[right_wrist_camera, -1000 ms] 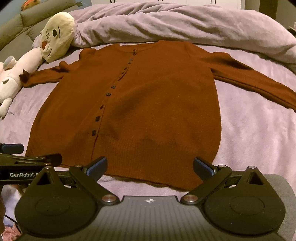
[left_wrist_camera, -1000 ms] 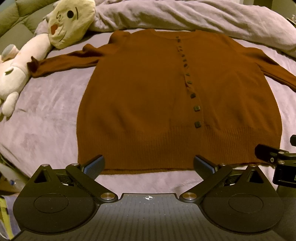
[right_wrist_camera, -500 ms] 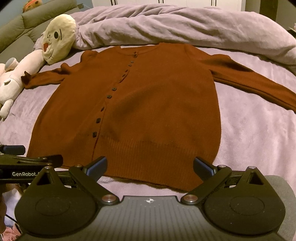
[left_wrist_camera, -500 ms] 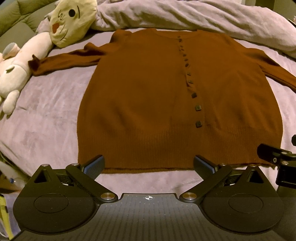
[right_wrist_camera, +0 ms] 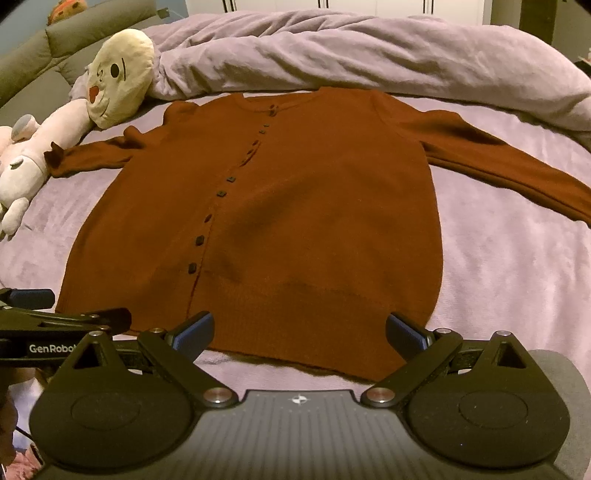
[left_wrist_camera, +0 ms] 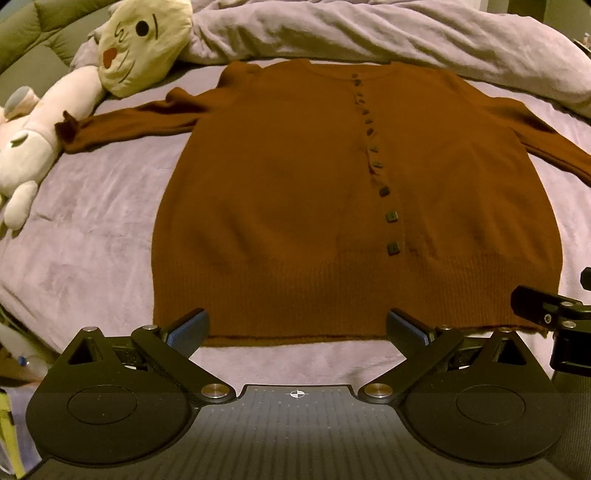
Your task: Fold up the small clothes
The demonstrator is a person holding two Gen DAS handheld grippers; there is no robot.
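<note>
Cardigan (left_wrist_camera: 295, 206) lies flat, unfolded on bed (left_wrist_camera: 81, 251); both hand-held grippers (left_wrist_camera: 295, 326) (right_wrist_camera: 299, 328) gape wide, empty, at hem; first fold pending, likely a sleeve grasp.

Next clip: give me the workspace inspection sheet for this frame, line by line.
Surface: bed with a lilac sheet, lightly creased.
Job's things: brown cardigan spread flat, buttoned, front up, sleeves out to both sides; unfolded.
Clutter: plush toy at the left sleeve's cuff; bunched duvet beyond the collar.
Grippers: left gripper and right gripper both near the hem, jaws open, holding nothing.
Cables: nothing seen.
Surroundings: green padded headboard behind the toy; white cupboard doors at the back.
</note>
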